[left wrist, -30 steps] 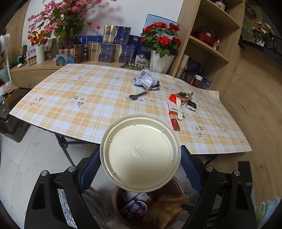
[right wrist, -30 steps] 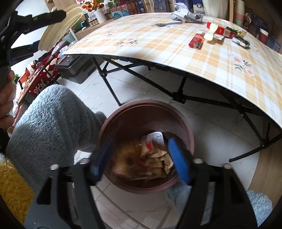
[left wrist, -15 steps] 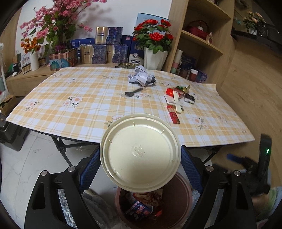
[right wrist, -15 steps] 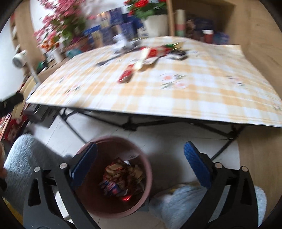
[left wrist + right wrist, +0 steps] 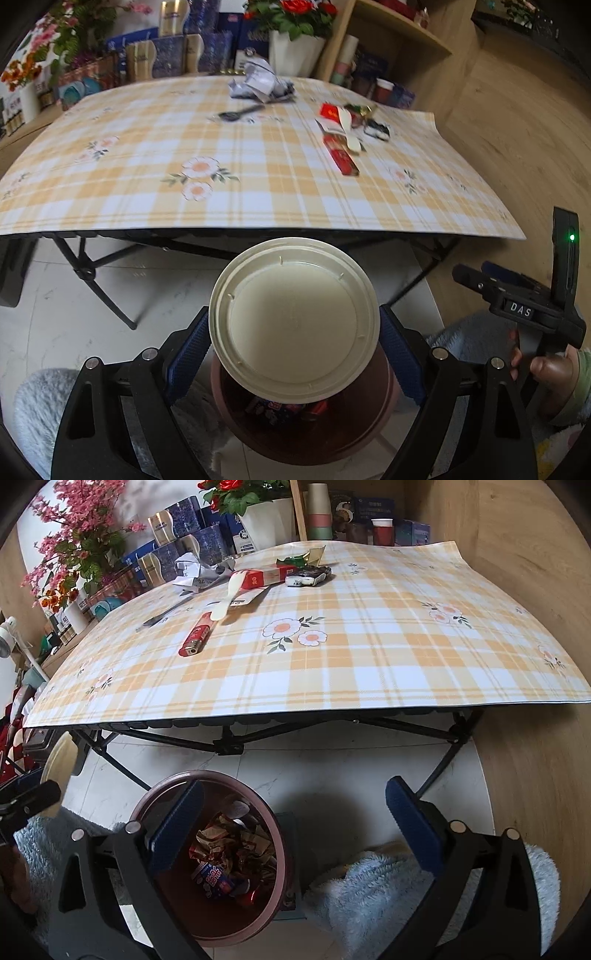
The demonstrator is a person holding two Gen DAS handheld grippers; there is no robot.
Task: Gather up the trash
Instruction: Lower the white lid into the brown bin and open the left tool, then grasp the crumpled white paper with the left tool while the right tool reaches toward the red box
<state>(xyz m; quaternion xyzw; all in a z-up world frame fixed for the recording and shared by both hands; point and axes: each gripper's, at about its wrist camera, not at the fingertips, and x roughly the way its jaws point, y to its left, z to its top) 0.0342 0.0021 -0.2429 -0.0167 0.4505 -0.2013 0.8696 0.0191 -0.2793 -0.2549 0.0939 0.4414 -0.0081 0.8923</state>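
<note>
Cream and round, the plastic lid sits squeezed between the blue pads of your left tool, right above the brown bin on the floor. You are at the dropping step. Next, let go so it falls in. Your right tool is wide open and holds nothing; the red wrapper on the table waits.

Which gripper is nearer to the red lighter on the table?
Right. The right gripper hangs open before the table edge nearest the red lighter; the left gripper holds a plate over the bin, farther back.
</note>
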